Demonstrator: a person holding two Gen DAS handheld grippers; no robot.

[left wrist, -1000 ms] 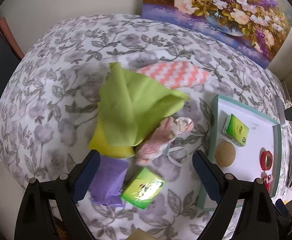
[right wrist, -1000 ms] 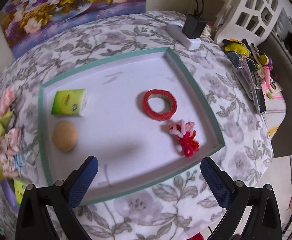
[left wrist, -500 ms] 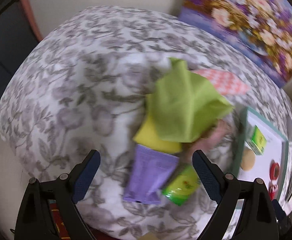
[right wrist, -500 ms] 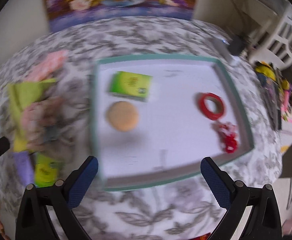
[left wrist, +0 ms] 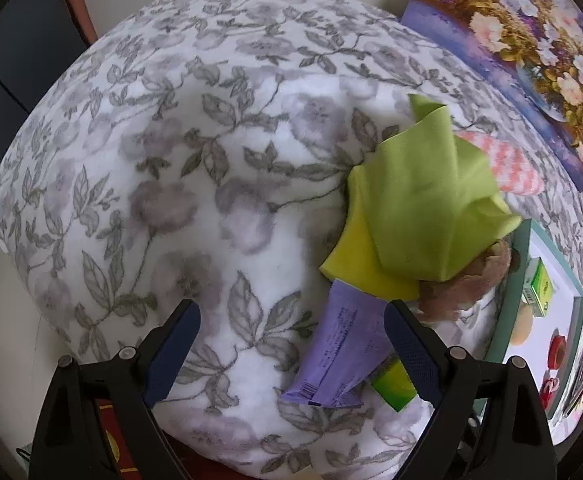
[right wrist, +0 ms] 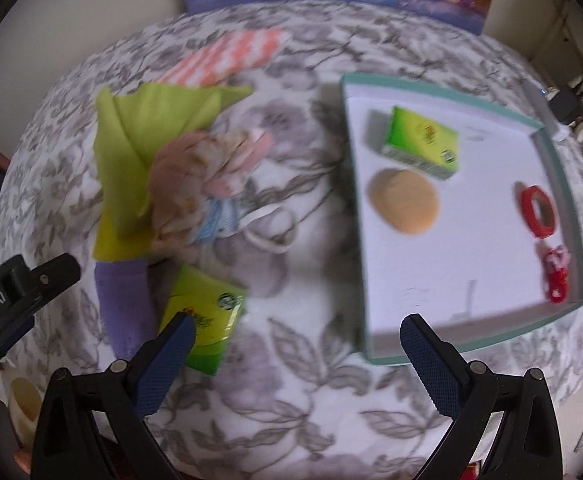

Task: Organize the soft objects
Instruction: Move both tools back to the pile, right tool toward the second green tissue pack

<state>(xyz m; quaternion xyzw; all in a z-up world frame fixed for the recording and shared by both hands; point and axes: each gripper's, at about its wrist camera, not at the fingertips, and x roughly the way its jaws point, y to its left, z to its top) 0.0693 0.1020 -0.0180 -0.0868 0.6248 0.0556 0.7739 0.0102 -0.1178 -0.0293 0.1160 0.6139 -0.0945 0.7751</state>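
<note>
Both grippers hover over a tabletop (left wrist: 179, 184) covered in a grey floral cloth, each with its jaws spread wide and holding nothing. The left gripper (left wrist: 291, 344) points at bare cloth, with the heap of soft things off to its right: a green cloth (left wrist: 423, 204) lies crumpled on top of a yellow one (left wrist: 355, 264), a purple packet (left wrist: 343, 356) sticks out from under them toward the gripper, and a pink chevron pouch (left wrist: 507, 164) lies behind the heap. In the right wrist view the right gripper (right wrist: 295, 344) hangs between the heap and a teal-rimmed tray (right wrist: 563, 184). A pink fabric bundle (right wrist: 199, 176) rests against the green cloth, with a white cord loop (right wrist: 271, 224) just beside it, and a green tissue pack (right wrist: 207, 324) lies by the left finger. In the tray are a second tissue pack (right wrist: 423, 140), a tan round puff (right wrist: 405, 202), a red tape roll (right wrist: 537, 210) and a red-and-pink pipe-cleaner twist (right wrist: 555, 276), all apart from one another
</note>
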